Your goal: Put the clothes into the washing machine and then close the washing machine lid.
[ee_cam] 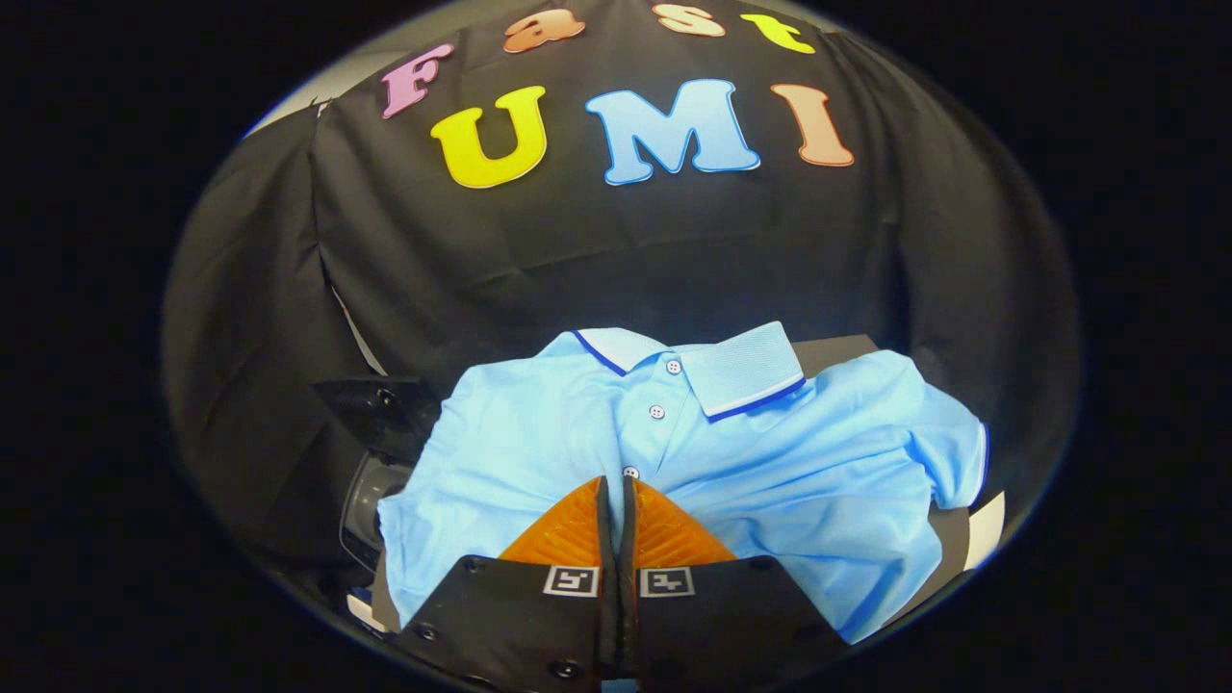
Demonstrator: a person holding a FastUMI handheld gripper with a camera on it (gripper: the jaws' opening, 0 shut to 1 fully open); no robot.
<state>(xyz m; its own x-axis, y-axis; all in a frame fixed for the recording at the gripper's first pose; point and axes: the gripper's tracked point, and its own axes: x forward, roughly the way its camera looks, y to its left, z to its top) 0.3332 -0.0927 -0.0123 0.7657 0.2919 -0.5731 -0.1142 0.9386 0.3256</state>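
A light blue polo shirt point(789, 462) with a white-trimmed collar and a buttoned placket lies spread out just ahead of my fingers, collar pointing away from me. My gripper point(616, 486) is shut, with a thin fold of the shirt's front pinched between the two fingers just below the lowest button. The fingertips press into the cloth near the placket. Left of the shirt, a dark machine body with a grey rounded part point(371, 500) peeks out from under the sleeve; I cannot tell whether its lid stands open.
A dark flat surface point(837, 351) shows behind the collar and a white edge point(987, 529) sticks out under the right sleeve. Black booth cloth point(577, 250) hangs close behind and to both sides.
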